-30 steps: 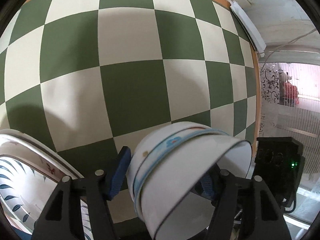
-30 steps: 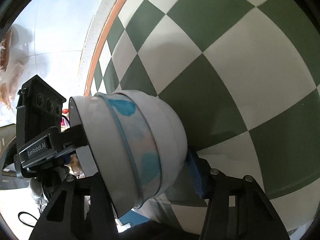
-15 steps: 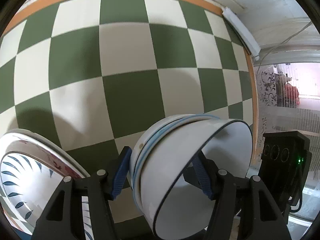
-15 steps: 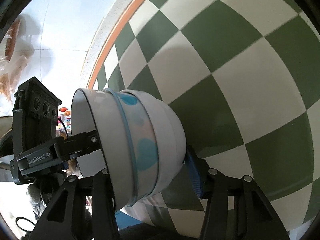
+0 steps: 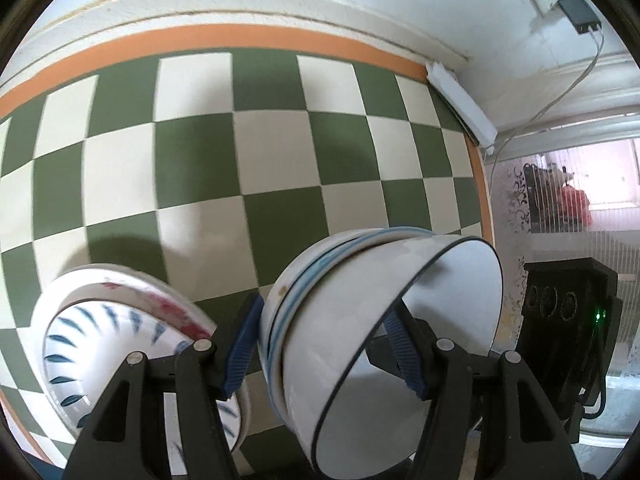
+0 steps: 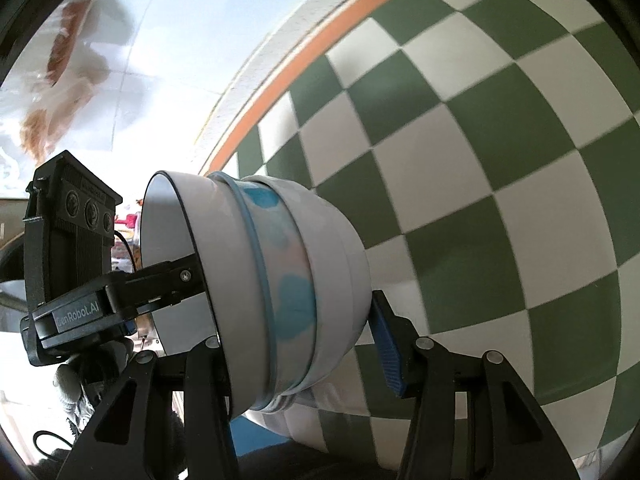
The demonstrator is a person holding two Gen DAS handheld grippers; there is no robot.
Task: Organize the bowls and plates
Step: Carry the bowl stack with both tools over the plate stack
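A stack of nested white bowls [image 5: 360, 360] with a blue rim line and blue flower marks hangs tilted above the checkered table, held by both grippers. My left gripper [image 5: 320, 320] is shut on it, one blue pad against the outer wall and the other inside the top bowl. In the right wrist view the bowl stack [image 6: 288, 288] lies on its side. My right gripper [image 6: 296, 328] is shut on it, with its right pad at the stack's base and its left finger hidden behind the rim. The left gripper's body [image 6: 76, 312] reaches into the bowl from the left.
A pile of plates [image 5: 92, 336] with blue leaf and red flower patterns sits at lower left on the green and cream checkered tablecloth [image 5: 200, 160] with its orange border. A white wall, a power strip [image 5: 460, 100] and a cable lie beyond. The right gripper's black body [image 5: 568, 312] is close on the right.
Both grippers have risen with the bowl stack and tilted upward. More of the table's far edge and the wall shows, and the plate pile has come further into the left view.
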